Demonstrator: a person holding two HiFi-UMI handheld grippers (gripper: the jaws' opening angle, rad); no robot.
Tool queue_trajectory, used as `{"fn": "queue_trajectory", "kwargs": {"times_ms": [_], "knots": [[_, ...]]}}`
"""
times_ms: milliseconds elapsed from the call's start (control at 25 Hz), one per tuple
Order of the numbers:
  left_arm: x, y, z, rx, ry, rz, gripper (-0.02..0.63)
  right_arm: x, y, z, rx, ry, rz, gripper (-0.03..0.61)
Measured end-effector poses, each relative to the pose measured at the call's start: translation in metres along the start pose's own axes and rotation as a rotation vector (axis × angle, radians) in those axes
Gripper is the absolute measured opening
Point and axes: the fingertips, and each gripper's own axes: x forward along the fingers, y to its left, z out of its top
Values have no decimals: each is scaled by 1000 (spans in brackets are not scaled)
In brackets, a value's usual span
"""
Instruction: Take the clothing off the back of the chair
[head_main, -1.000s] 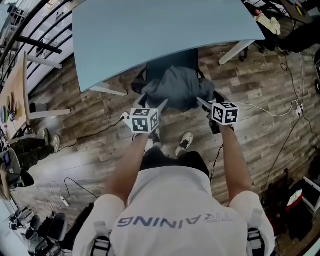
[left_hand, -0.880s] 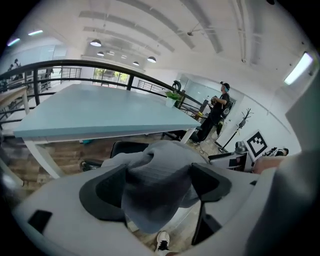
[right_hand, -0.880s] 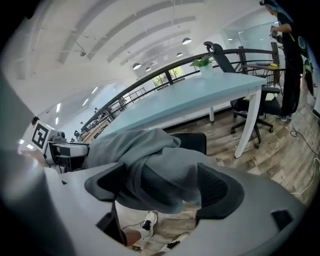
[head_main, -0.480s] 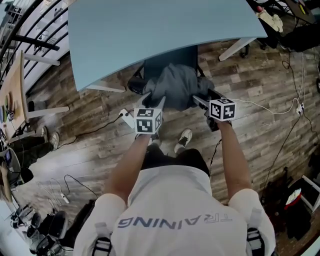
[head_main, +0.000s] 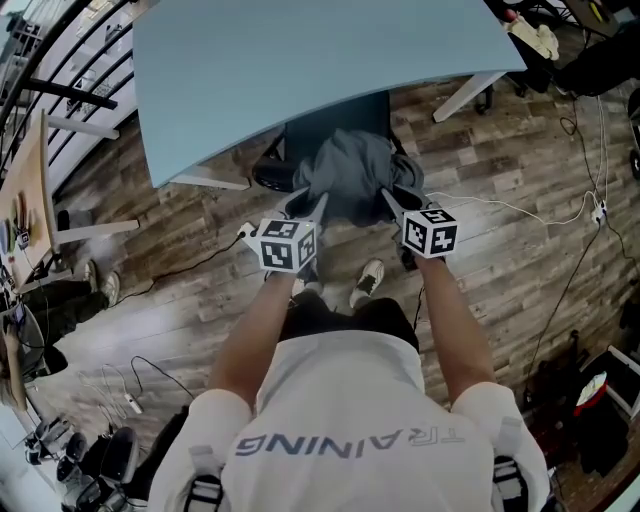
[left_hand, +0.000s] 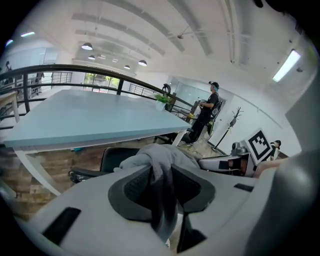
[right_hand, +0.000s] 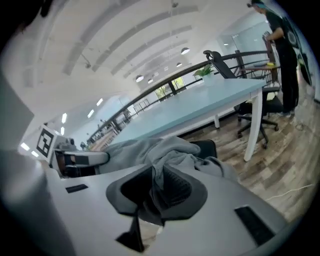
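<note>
Left gripper (head_main: 308, 206) and right gripper (head_main: 393, 200), jaws just closed, pinch the clothing (head_main: 350, 172).

Ahead of you a pale blue surface (head_main: 300, 70) fills the far side; a white cable (head_main: 500, 208) crosses the wooden floor (head_main: 520, 160) at right.

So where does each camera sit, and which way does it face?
Head view: on the person's head, facing steeply down at the grey garment on the chair by the blue table; shows forearms, torso, left gripper, right gripper.
Left gripper view: on the left gripper, looking along its jaws, which have just been closing and pinch the garment; right gripper at right.
Right gripper view: on the right gripper, jaws likewise just closing, pinching the garment; left gripper at left.
All three share garment, chair, table.
</note>
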Motion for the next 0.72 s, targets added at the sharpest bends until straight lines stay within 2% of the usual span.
{"fn": "queue_trajectory", "kwargs": {"times_ms": [120, 320, 440, 600, 720], "knots": [[-10, -15, 23, 19, -63, -66, 126, -12, 22, 23, 84, -114, 96, 86], [-39, -32, 70, 58, -180, -122, 124, -42, 52, 69, 135, -242, 167, 86], [-62, -34, 100, 103, -242, -107, 124, -72, 51, 103, 107, -326, 133, 86], [-95, -45, 134, 188, -318, -94, 123, -119, 49, 144, 7, -425, 44, 86], [-122, -69, 160, 248, -388, -115, 123, -153, 59, 169, -22, -499, 45, 87]]}}
